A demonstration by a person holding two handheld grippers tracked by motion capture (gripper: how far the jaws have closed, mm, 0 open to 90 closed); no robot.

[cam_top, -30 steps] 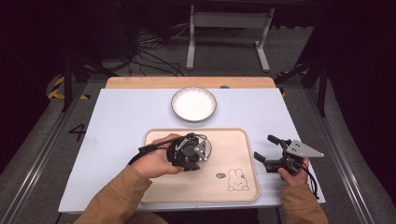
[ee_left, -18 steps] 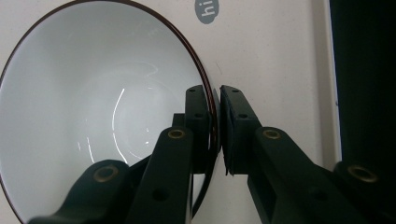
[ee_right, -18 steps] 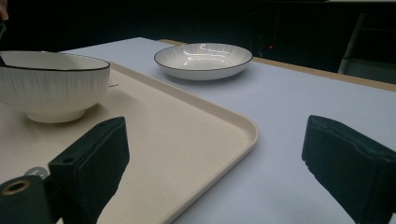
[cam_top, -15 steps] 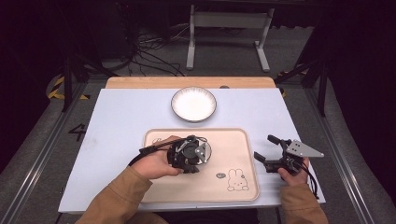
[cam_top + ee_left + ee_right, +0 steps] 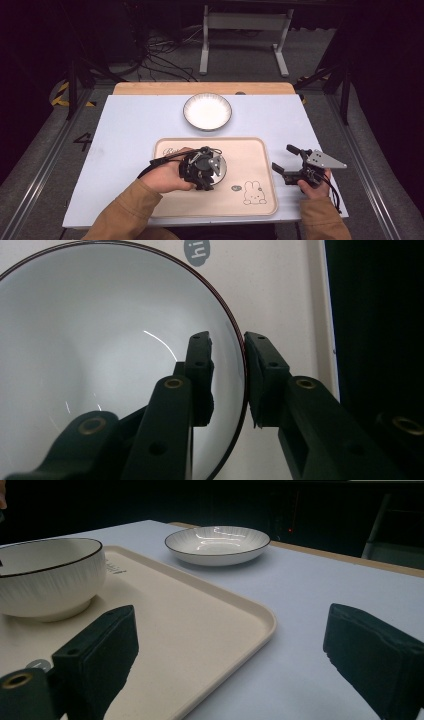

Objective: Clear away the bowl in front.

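Little has shifted since the earlier frames beyond the jaws of the left hand-held gripper (image 5: 207,167), which have just been opening: in the left gripper view a narrow gap is seen on either side of the rim of the white glazed ceramic bowl with a dark edge line (image 5: 100,365), one jaw inside and one outside, so the rim is straddled but no longer pinched. The bowl is seen resting on the cream rectangular plastic tray with rounded corners and a printed rabbit (image 5: 255,165), in its left half, so the setting-down is judged done and only the withdrawal of the gripper is left. Fine ribbing is shown on the bowl's outer wall, and its inside is smooth and glossy. Beyond the tray, a shallow white ribbed plate (image 5: 207,111) lies on the pale matte table (image 5: 130,125). At the tray's right edge, the right hand-held gripper (image 5: 286,161) is held with jaws wide apart and empty.
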